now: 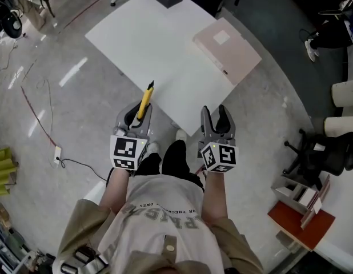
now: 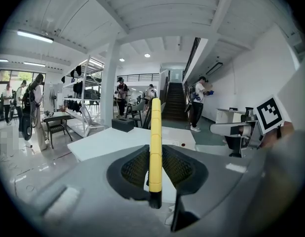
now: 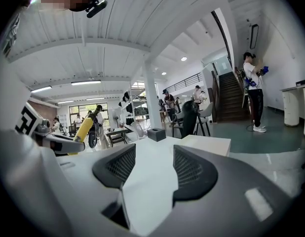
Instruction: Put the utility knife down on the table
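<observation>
Between the left hand-held gripper's [image 2: 155, 168] meshed pads [image 2: 134, 169], a slim yellow utility knife [image 2: 155, 142] sits clamped; right hand-held gripper [image 3: 153, 169] gapes empty.

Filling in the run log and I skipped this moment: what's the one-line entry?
left gripper: shut on utility knife | right gripper: open, empty | utility knife: yellow, pointing toward table, not yet down

Probably an open loft workspace: staircase [image 2: 176, 100], shelving racks [image 2: 87, 97], white table [image 1: 136, 33].

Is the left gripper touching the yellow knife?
Touching. In the left gripper view, the left gripper clamps the knife between its pads.
</observation>
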A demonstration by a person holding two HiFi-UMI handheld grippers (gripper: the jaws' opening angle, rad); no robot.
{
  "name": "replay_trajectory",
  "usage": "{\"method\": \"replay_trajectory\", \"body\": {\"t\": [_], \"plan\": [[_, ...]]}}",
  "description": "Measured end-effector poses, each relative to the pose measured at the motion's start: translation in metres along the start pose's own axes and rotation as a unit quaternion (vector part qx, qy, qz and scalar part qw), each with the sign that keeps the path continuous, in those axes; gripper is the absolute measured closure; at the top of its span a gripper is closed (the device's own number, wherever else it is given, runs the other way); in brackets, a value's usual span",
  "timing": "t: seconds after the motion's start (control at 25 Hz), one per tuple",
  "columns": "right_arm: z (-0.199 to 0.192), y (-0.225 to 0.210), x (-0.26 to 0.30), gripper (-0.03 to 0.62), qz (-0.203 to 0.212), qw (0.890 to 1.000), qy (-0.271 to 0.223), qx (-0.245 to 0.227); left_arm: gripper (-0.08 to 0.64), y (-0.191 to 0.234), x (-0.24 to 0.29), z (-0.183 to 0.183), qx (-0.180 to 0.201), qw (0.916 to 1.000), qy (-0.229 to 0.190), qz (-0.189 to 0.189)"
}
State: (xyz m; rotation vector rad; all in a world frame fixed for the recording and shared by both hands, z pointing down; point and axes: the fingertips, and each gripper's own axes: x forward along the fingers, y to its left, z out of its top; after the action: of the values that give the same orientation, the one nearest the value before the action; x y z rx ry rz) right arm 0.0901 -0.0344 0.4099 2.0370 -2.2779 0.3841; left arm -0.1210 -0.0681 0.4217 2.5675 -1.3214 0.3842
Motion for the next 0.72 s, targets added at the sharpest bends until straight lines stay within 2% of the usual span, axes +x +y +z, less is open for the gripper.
{"method": "replay_trajectory", "body": {"t": [0.32, 0.52, 0.72], "plan": [[0.003, -0.037, 0.036, 0.37, 0.037, 0.999, 0.028, -0.009, 0.477, -0.025, 0.045, 0.014, 0.002, 0.9999, 0.007, 0.012], [0.021, -0.065, 0.064, 0.37, 0.077, 0.997, 0.028, -0.003, 0.477, -0.043, 0.082, 0.035, -0.004, 0.9996, -0.001, 0.029], [0.035, -0.083, 0.087, 0.37, 0.118, 0.992, 0.028, -0.018, 0.477, -0.06, 0.112, 0.049, -0.009, 0.9989, -0.006, 0.046]]}}
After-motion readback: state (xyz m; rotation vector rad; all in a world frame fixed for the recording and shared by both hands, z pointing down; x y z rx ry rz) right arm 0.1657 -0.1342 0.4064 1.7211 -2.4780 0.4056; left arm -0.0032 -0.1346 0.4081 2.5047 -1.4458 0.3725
